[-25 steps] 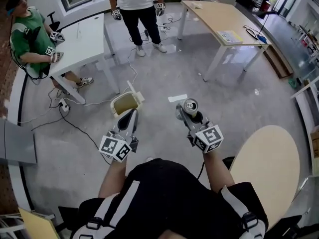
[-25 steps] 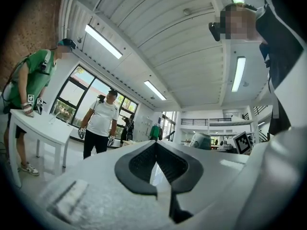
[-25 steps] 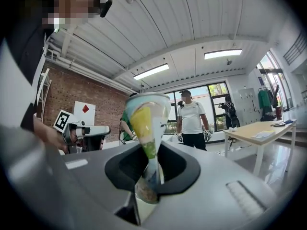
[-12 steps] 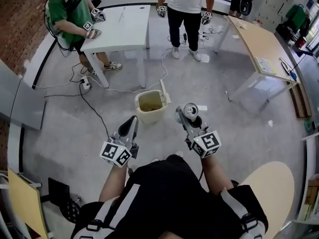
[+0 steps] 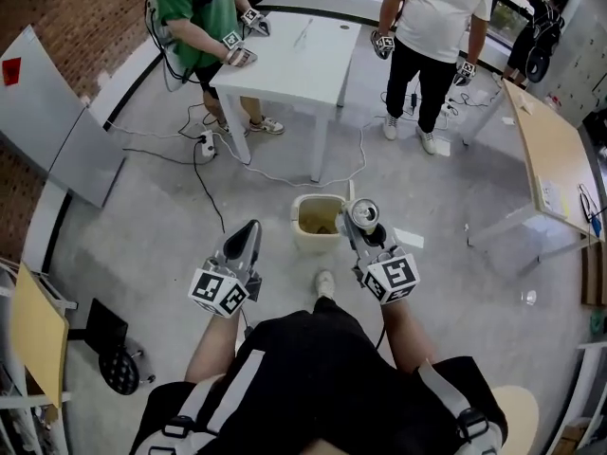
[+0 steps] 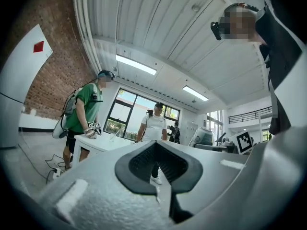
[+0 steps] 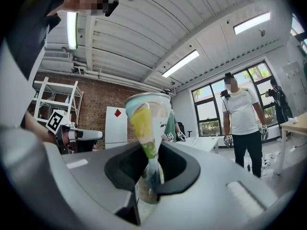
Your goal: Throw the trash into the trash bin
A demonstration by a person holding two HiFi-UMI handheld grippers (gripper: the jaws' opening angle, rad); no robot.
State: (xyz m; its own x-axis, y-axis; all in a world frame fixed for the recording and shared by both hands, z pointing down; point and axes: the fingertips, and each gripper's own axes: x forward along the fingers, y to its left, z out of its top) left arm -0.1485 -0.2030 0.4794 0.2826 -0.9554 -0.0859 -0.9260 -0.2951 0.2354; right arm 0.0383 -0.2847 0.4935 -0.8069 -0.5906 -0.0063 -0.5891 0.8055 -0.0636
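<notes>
Indoors, grey floor [image 5: 171, 245], trash bin [image 5: 305, 242], brick wall [image 5: 57, 8]

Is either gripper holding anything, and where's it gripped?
The right gripper pinches a drink can low on its body; the left gripper is empty.

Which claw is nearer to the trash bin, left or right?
Right. The right claw is by the trash bin's right edge; the left claw stands off its left.

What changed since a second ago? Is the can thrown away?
The right gripper and left gripper moved closer to the trash bin, now just ahead of them. Nothing was grabbed or dropped: the can stays clamped in the right gripper, and the left stays shut and empty.
</notes>
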